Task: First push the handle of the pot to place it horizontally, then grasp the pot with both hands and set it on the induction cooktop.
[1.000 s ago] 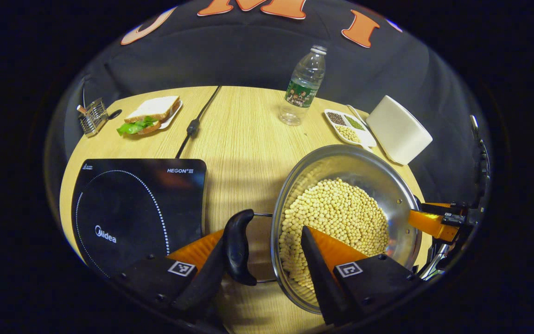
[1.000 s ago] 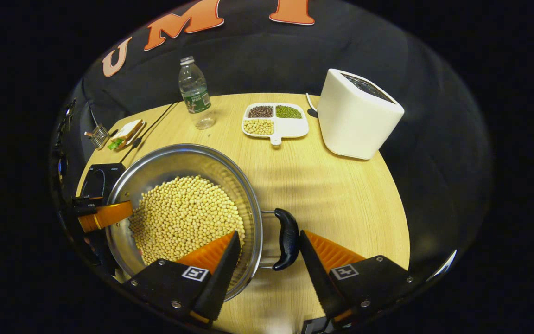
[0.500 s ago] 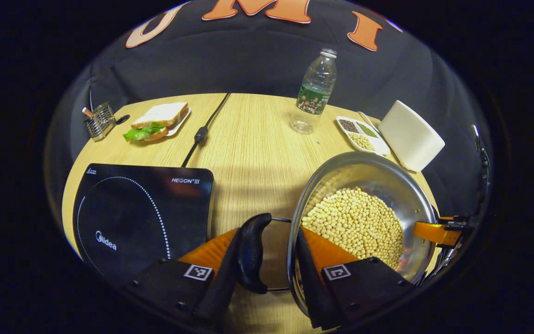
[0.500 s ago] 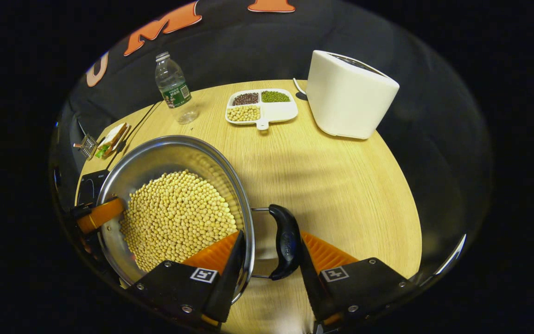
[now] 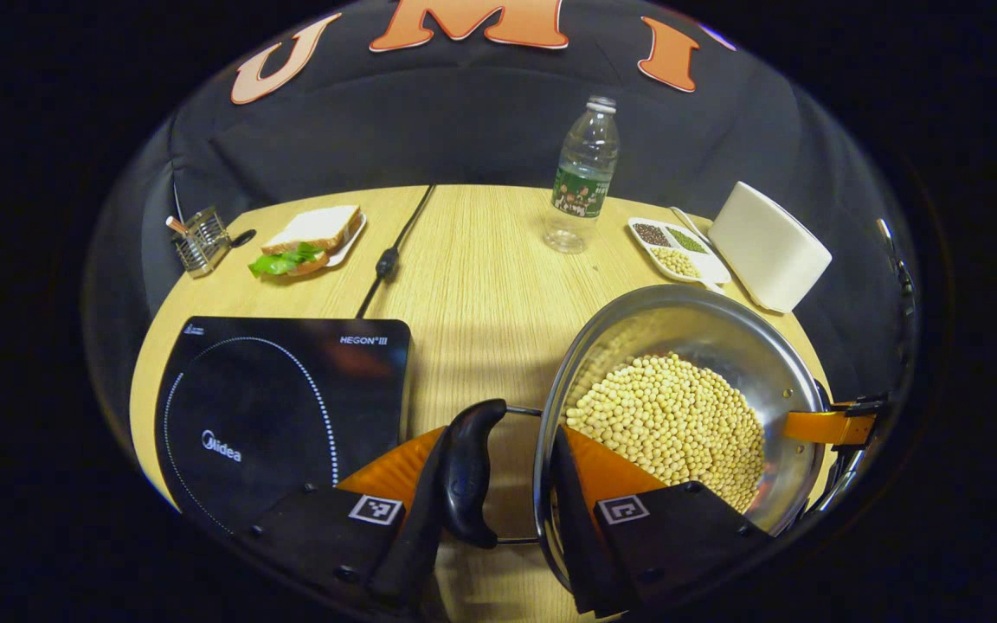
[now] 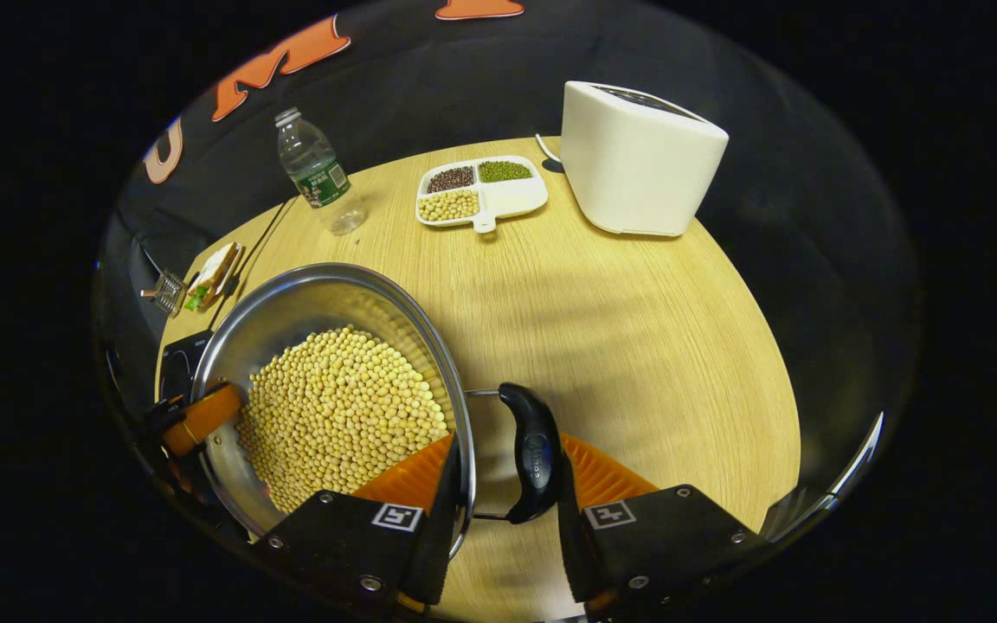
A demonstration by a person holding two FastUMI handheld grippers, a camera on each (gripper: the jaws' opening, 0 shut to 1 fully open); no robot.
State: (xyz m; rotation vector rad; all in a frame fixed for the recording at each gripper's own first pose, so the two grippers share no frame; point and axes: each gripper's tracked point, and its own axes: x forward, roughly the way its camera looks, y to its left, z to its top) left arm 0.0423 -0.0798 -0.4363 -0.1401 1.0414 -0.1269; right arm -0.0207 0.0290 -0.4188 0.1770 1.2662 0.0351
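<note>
We have both pot handles lying horizontal and are in the two-handed grasp. Our left gripper (image 5: 498, 484) is clamped across the pot's rim and its left handle (image 5: 466, 472); our right gripper (image 6: 503, 484) is likewise clamped across the rim and the right handle (image 6: 534, 450). The pot (image 5: 689, 346), full of beans, sits near the desk's (image 5: 472, 268) front edge, just beside the induction cooktop (image 5: 265, 407). Next we should lift evenly and level, carry it sideways, and lower it onto the cooktop's ring.

This is a staged kitchen set in a recording booth. A round wooden table (image 5: 481, 285) carries a cooktop (image 5: 273, 407) at lower left, a sandwich (image 5: 308, 238), a water bottle (image 5: 583, 173) and a white toaster (image 6: 637, 160) at the top, all backed by black cloth.
</note>
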